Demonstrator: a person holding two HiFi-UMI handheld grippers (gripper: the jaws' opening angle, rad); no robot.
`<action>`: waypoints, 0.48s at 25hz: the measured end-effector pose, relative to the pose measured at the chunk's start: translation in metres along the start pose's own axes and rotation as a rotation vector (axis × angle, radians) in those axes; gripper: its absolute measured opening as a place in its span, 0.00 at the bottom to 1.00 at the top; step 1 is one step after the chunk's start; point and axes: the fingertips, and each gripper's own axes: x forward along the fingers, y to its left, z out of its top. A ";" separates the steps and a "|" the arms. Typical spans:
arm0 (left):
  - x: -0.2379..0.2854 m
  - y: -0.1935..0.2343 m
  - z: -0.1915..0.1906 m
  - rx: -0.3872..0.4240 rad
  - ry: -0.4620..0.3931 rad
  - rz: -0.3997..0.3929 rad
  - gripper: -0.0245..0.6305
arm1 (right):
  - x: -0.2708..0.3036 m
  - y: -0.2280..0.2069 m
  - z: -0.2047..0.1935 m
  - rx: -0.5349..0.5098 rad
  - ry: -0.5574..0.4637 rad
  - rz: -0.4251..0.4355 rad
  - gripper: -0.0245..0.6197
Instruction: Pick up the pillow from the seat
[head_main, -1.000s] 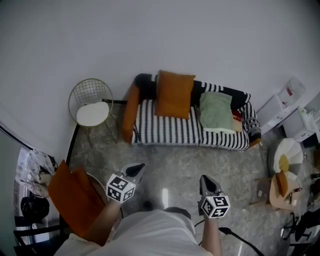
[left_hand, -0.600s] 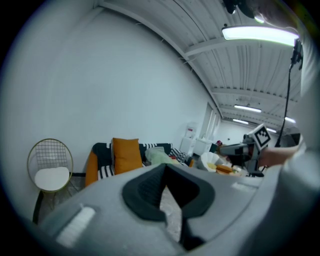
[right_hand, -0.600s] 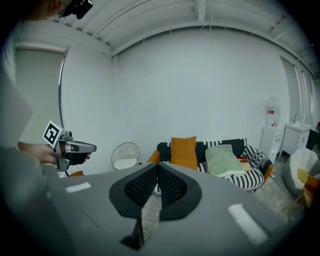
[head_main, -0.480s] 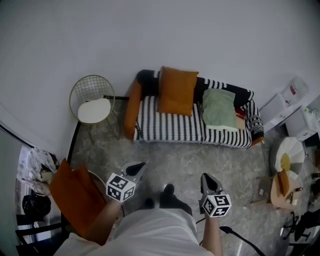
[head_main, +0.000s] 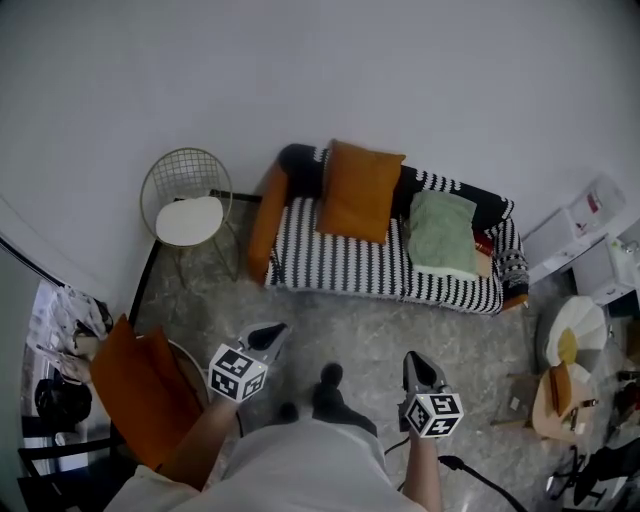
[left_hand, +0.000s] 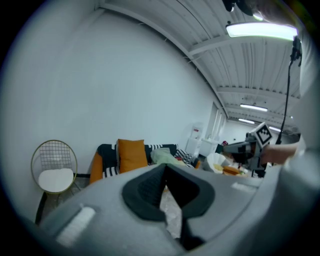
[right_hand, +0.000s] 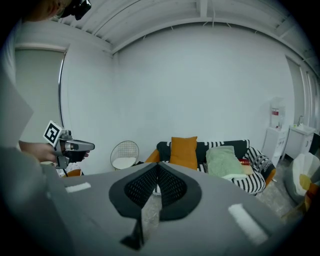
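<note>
the step in hand is, by my reading, the approach: you stand well apart from the sofa (head_main: 350, 262), and nothing on it is within reach. the orange pillow (head_main: 360, 190) stands on the striped seat at your 12 o'clock, tilted back against the backrest. a green cushion (head_main: 443, 233) lies flat on the seat at your 1 o'clock, and an orange bolster (head_main: 268, 205) runs along the sofa arm at 11 o'clock. i take the upright orange one to be your target, since it sits squarely ahead of you.

walk straight toward 12 o'clock and open up before you arrive, not at the last moment. the pillow looks soft and broad, so a pinch on an upper corner or on a fold of the top edge should hold better than trying to span it. keep clear of the striped cover behind it so you lift the pillow alone.

both grippers hang low in front of your waist over the floor (head_main: 360, 320), well apart from each other. the left gripper (head_main: 278, 330) is at your 11 o'clock, angled slightly toward 1 o'clock. the right gripper (head_main: 413, 358) is at your 1 o'clock and points nearly straight ahead. the left fingers (left_hand: 150, 192) are closed together with nothing between them, and the right fingers (right_hand: 145, 187) are likewise closed and empty.
</note>
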 end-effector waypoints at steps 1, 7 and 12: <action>0.004 0.003 0.002 -0.001 -0.001 0.004 0.04 | 0.005 -0.004 0.003 -0.001 0.000 0.004 0.05; 0.043 0.014 0.014 -0.022 0.007 0.029 0.04 | 0.043 -0.027 0.019 -0.004 0.011 0.043 0.05; 0.073 0.014 0.035 -0.026 0.002 0.053 0.04 | 0.064 -0.057 0.037 -0.001 0.008 0.068 0.05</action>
